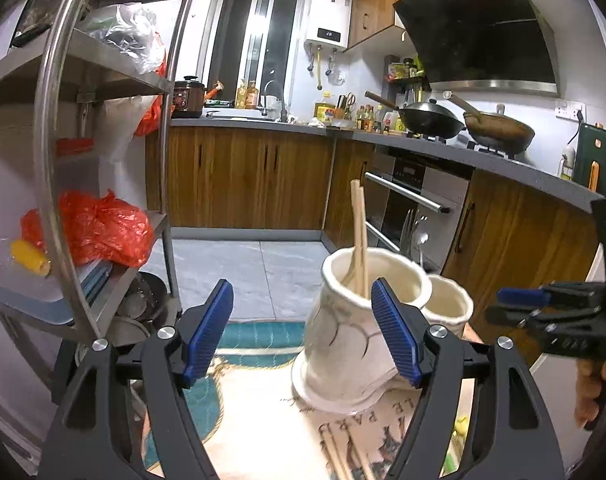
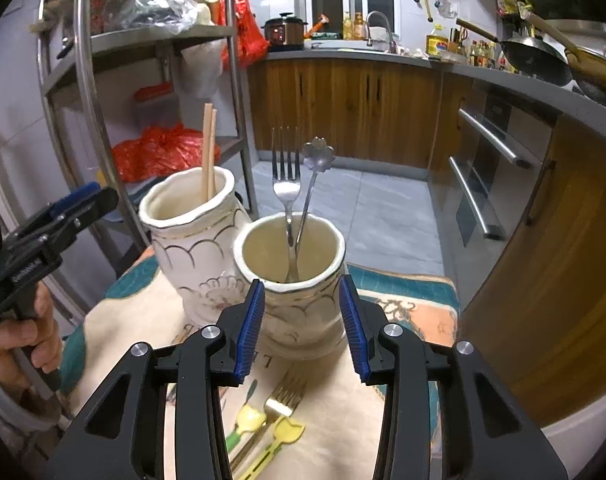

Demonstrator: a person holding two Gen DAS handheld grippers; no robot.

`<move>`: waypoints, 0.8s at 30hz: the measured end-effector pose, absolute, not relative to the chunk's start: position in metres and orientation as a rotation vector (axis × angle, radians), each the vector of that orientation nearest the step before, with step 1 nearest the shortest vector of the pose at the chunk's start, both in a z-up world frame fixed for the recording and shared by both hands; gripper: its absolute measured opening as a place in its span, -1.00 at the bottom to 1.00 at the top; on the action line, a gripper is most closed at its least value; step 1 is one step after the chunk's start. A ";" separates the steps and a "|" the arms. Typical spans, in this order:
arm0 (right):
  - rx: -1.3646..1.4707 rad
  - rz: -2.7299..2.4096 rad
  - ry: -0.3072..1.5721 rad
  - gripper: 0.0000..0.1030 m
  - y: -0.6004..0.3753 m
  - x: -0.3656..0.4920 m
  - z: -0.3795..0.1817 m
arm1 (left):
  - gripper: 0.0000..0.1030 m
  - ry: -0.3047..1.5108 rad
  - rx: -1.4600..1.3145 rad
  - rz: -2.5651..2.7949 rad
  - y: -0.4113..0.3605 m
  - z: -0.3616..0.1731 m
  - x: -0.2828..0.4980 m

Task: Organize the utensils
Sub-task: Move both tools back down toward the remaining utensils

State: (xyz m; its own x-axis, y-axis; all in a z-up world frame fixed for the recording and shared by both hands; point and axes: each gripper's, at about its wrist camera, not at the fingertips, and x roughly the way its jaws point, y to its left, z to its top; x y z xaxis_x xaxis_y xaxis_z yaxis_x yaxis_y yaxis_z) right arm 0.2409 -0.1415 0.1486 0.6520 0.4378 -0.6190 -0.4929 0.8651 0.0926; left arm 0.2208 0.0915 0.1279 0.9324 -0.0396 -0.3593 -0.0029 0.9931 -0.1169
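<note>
Gold fork (image 2: 281, 402) lies flat on printed cloth (image 2: 335, 420), lower centre of right wrist view, below right gripper (image 2: 303, 328) and nearer it than left gripper (image 1: 303, 332); long axis runs diagonal, tines toward cream jar (image 2: 291, 280). Yellow-handled pcs (image 2: 263, 424) alongside. Both grippers' jaws apart, holding nothing; right's jaws flank jar w/ steel fork (image 2: 286, 184), not touching. Chopsticks (image 1: 359, 236) upright in taller jar (image 1: 351, 344), centre-right of left wrist view.

We see our left gripper (image 1: 303, 330) gaping, nothing between its blue pads (image 1: 395, 334), before a cream ceramic jar (image 1: 343, 344) holding wooden chopsticks (image 1: 359, 236).
</note>
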 end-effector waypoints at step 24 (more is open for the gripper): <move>-0.109 0.550 0.844 0.01 -0.169 0.215 0.086 | 0.58 0.712 0.038 -0.130 0.065 0.053 0.202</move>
State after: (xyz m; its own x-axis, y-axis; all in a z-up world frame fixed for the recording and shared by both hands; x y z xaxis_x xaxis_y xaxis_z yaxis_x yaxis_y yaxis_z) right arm 0.2151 -0.1689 0.0861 0.5347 0.4186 -0.7341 -0.5026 0.8559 0.1220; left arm 0.2023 0.0648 0.0531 0.7495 -0.1061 -0.6535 0.1317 0.9912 -0.0098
